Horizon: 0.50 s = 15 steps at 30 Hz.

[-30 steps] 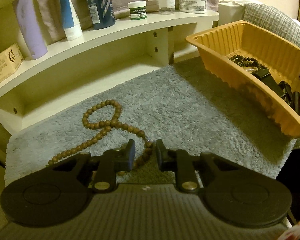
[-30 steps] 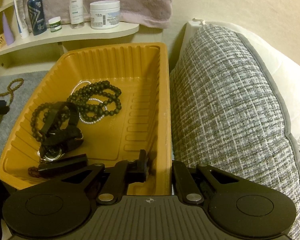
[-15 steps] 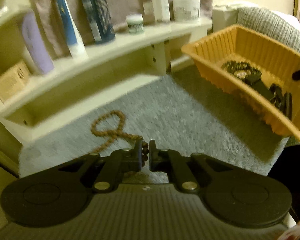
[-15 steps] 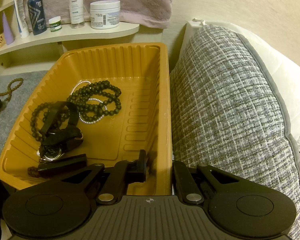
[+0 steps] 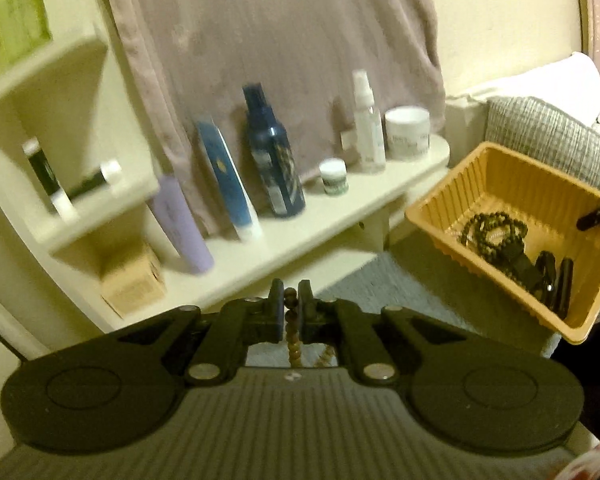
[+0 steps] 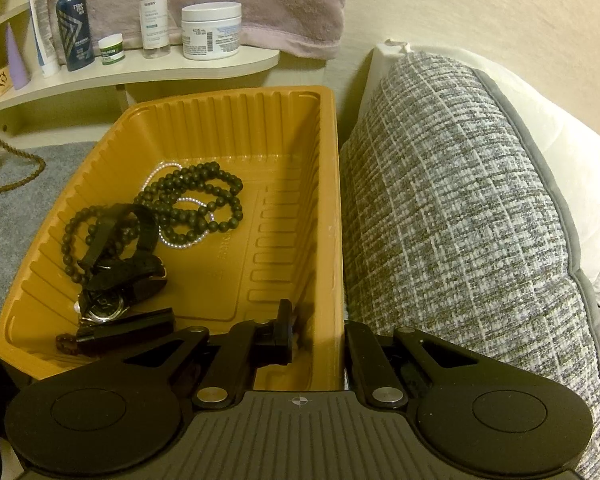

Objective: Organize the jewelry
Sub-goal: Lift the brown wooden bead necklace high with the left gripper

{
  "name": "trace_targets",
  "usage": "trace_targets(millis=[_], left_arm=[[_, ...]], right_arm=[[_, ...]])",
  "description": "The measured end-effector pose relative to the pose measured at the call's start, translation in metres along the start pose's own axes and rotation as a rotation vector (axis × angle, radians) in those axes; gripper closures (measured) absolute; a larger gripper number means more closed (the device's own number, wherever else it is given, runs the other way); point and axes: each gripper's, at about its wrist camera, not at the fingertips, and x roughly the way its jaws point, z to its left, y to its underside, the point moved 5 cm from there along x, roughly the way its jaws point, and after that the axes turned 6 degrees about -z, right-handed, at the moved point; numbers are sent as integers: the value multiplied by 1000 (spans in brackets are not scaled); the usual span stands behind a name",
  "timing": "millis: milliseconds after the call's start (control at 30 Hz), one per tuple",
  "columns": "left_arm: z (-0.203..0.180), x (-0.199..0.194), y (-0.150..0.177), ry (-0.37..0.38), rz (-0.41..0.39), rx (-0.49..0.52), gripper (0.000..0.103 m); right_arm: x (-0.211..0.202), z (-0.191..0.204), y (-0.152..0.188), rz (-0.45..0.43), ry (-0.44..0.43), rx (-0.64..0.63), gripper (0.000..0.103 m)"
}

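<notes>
**A:** Left gripper (image 5: 291, 312) first: its jaws are pinched together on the brown bead strand (image 5: 293, 334), beads caught between the pads, the rest hanging straight down between the fingers.

**B:** And from the right wrist camera that same strand drapes down to the grey mat (image 6: 16, 216) at the far left edge, part of it lying on the pile.

**A:** Right gripper (image 6: 318, 334) now. Its jaws are clamped on the near right wall of the orange tray (image 6: 328, 216), one finger inside, one outside against the woven cushion (image 6: 452, 208).

**B:** Inside that tray: dark bead bracelets (image 6: 196, 196) piled mid-floor over a thin pearl strand (image 6: 180, 242), a black-strapped watch (image 6: 108, 300) toward the near left corner, and a dark bar-shaped piece (image 6: 128, 330) just in front of it.

**A:** Behind it all, the cream shelf (image 5: 308, 224) carries bottles, tubes and a white jar (image 5: 407, 132), with a mauve towel (image 5: 284, 40) hanging above. The left view is blurred.
</notes>
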Motion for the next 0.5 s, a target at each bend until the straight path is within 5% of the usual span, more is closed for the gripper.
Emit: trace_targets(millis=[500], left_arm=[[-5, -38, -84, 80, -130, 104, 97]], right_arm=[[-2, 0, -2, -3, 1, -2, 96]])
